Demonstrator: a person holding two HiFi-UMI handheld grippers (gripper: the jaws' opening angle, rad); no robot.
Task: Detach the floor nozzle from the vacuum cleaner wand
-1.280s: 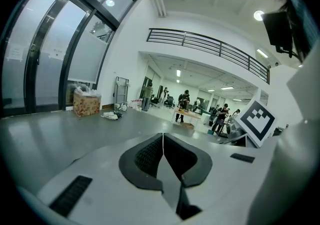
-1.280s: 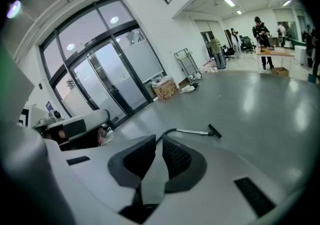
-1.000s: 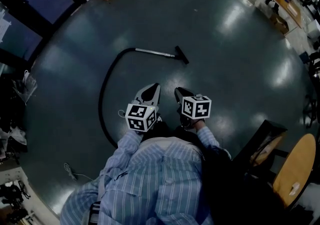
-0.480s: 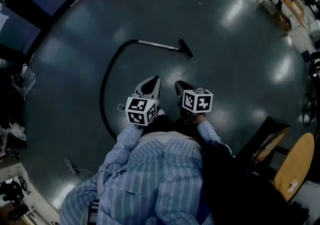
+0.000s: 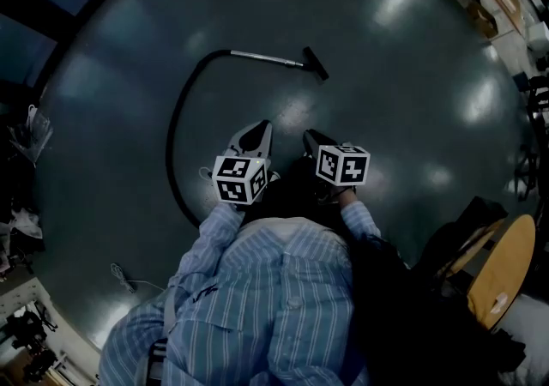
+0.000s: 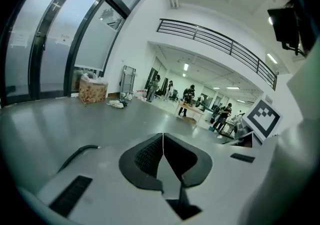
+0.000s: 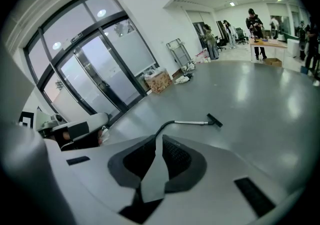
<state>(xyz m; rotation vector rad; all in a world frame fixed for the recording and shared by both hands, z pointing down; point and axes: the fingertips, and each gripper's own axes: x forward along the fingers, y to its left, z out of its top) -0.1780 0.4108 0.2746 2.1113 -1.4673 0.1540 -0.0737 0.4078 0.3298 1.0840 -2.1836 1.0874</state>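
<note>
The vacuum lies on the dark floor ahead of me. A black floor nozzle (image 5: 315,63) sits on the end of a metal wand (image 5: 266,57), and a black hose (image 5: 175,140) curves back towards my left side. My left gripper (image 5: 262,126) and right gripper (image 5: 310,135) hang side by side in front of my body, well short of the wand, and neither touches anything. The left gripper (image 6: 163,134) is shut and empty, and its view catches only the hose (image 6: 79,153). The right gripper (image 7: 158,138) is shut and empty too, pointing towards the wand (image 7: 192,122) and nozzle (image 7: 215,120).
A round wooden table (image 5: 506,268) and dark furniture stand at my right. A white cable (image 5: 120,278) lies on the floor at the left. Far off are a cardboard box (image 7: 159,81), a metal cart (image 6: 127,79), glass doors (image 7: 95,74) and people at tables (image 6: 195,101).
Both grippers have shifted a little forward and down, still shut. The wand and nozzle now lie higher in the head view, and the cardboard box has slid out at the top.
</note>
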